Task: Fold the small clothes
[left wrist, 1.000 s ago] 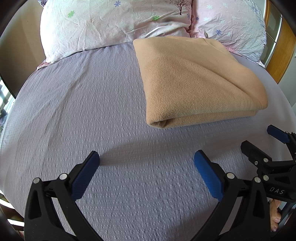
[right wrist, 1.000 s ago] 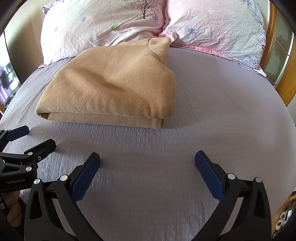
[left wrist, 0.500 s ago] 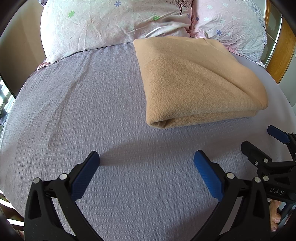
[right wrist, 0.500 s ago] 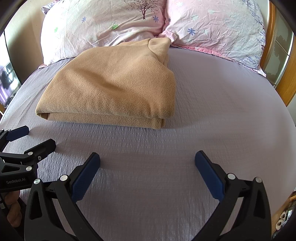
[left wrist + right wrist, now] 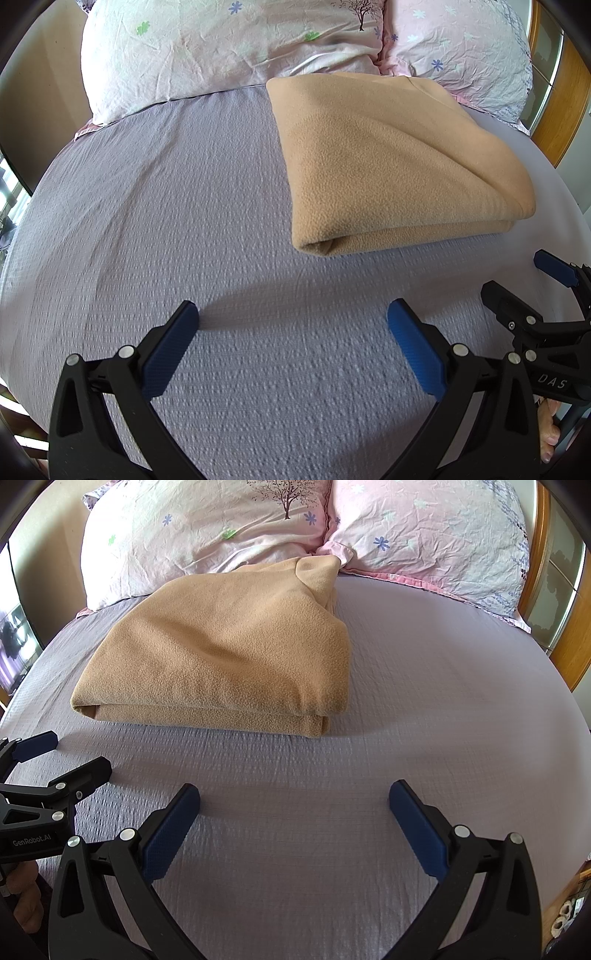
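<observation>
A tan fleece cloth (image 5: 391, 166) lies folded in a thick rectangle on the lilac bed sheet (image 5: 184, 221), its far end against the pillows. It also shows in the right wrist view (image 5: 229, 657). My left gripper (image 5: 291, 325) is open and empty above the sheet, short of the cloth's near left corner. My right gripper (image 5: 293, 801) is open and empty, short of the cloth's near right corner. Each gripper shows at the edge of the other's view, the right one (image 5: 524, 291) and the left one (image 5: 59, 753), both open.
Two pink flowered pillows (image 5: 207, 531) (image 5: 436, 535) lie at the head of the bed. A wooden headboard post (image 5: 569, 635) stands at the right. The bed's edge curves away on the left (image 5: 22, 236).
</observation>
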The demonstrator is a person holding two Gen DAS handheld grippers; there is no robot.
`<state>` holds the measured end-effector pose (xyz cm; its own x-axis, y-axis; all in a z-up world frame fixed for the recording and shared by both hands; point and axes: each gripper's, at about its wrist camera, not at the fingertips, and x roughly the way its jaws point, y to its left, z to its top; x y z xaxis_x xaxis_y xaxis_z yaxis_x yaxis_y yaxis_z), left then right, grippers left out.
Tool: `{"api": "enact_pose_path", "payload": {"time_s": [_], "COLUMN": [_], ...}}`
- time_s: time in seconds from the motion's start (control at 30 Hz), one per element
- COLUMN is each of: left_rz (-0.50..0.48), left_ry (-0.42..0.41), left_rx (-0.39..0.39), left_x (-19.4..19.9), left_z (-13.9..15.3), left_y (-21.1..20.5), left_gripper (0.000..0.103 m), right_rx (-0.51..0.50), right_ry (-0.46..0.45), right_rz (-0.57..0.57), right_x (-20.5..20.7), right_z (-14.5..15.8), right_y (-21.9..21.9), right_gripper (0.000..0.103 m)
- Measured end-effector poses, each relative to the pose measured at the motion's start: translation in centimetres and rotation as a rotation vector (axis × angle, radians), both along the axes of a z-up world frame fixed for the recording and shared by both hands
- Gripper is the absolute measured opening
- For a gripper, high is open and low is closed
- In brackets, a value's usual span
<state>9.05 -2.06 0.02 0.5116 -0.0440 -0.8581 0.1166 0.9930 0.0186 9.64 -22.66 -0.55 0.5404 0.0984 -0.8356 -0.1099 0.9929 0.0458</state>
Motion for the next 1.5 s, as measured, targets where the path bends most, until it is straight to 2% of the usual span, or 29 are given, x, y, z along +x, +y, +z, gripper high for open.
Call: {"api": "enact_pose_path", "payload": {"time_s": [1.5], "left_rz": [0.009], "left_ry": [0.008], "left_rx": [0.001], "left_x": [0.3], "left_z": [0.04], "left_y": [0.33], "left_gripper": [0.101], "right_rx": [0.001], "right_ry": [-0.013], "right_rz": [-0.019], "right_x": [0.08], "right_z": [-0.04], "right_y": [0.16], "right_gripper": [0.102]}}
